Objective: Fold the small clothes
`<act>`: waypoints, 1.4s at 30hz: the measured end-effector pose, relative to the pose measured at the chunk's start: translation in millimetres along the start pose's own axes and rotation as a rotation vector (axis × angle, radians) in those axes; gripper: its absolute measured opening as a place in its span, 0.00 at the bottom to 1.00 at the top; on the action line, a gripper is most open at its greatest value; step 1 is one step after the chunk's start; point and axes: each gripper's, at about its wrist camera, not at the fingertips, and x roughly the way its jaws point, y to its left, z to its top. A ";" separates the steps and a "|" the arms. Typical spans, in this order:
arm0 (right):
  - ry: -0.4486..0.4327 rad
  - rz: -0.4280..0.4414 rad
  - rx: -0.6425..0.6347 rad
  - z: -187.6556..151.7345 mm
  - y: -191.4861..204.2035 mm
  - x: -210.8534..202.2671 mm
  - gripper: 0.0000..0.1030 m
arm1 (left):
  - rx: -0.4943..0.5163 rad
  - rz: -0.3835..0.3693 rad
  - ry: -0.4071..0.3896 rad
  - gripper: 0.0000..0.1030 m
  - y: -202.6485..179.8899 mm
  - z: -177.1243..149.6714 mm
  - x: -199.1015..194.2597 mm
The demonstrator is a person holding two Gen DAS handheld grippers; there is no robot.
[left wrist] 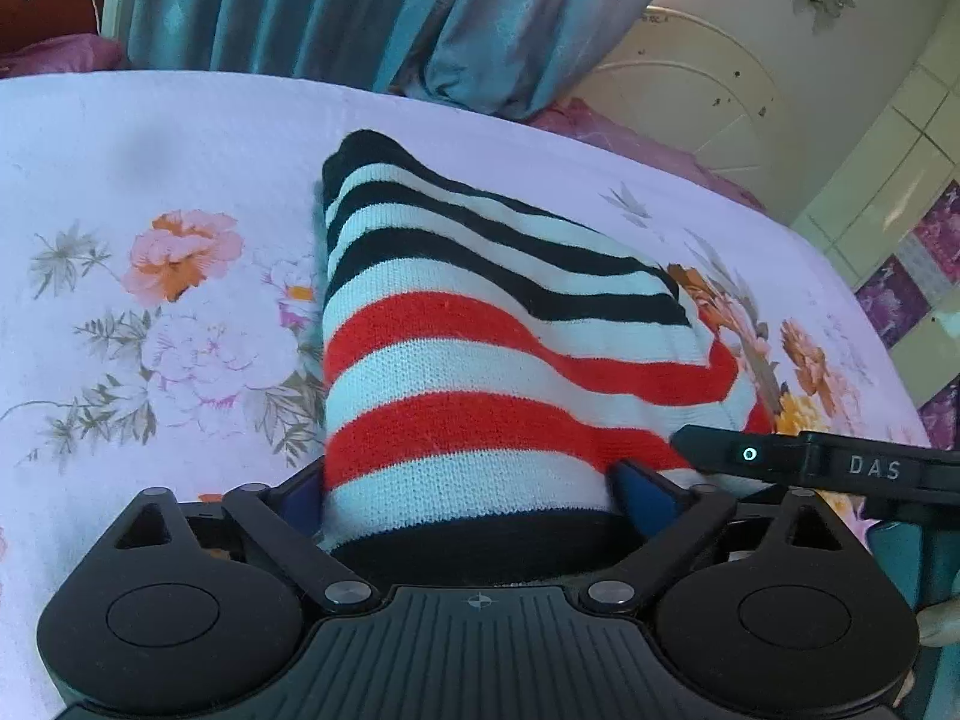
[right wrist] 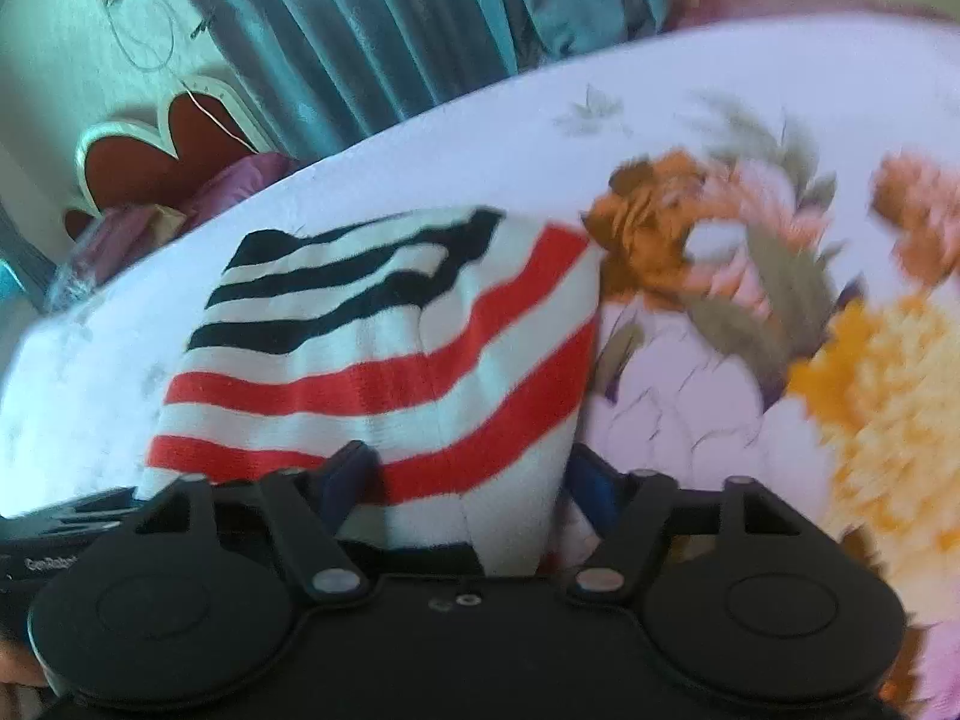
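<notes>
A knit garment striped in red, white and black (left wrist: 480,324) lies on a floral bedsheet (left wrist: 150,168). My left gripper (left wrist: 468,492) is shut on the striped garment at its near black-hemmed end, the cloth bunched between the blue pads (left wrist: 645,495). My right gripper (right wrist: 468,480) is shut on the striped garment (right wrist: 384,354) too, at its near white edge, which rises between the fingers. The right gripper's black body (left wrist: 840,468) shows at the right of the left wrist view, close beside the left one. The garment's far end rests on the sheet.
Teal curtains (left wrist: 336,6) hang behind the bed. A white metal bed frame (left wrist: 690,90) and tiled wall (left wrist: 900,180) stand at the right. A red heart-shaped headboard (right wrist: 162,150) and purple bedding (right wrist: 240,180) lie at the left in the right wrist view.
</notes>
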 end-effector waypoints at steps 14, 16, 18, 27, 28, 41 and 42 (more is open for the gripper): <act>0.024 0.148 0.093 -0.7 -16.9 9.5 0.49 | -0.017 -0.053 -0.005 0.67 5.3 1.4 -5.0; 0.012 0.166 0.096 -2.2 -17.5 13.1 0.54 | -0.023 -0.047 -0.013 0.67 4.6 -0.4 -3.2; 0.021 0.153 0.094 -0.8 -11.0 14.1 0.52 | -0.022 -0.039 -0.018 0.63 1.2 -0.5 -4.7; 0.002 0.231 0.129 1.3 11.0 -8.5 0.34 | -0.008 -0.034 -0.048 0.55 0.8 1.4 -41.6; 0.005 0.234 0.119 0.9 18.1 -9.0 0.34 | -0.011 -0.027 -0.050 0.55 5.8 1.6 -49.8; 0.006 0.300 0.033 -15.6 161.7 8.6 0.34 | 0.010 0.057 -0.119 0.55 122.7 3.3 -162.8; 0.004 0.296 0.032 -17.9 174.0 11.9 0.34 | 0.011 0.055 -0.119 0.55 136.8 3.8 -169.3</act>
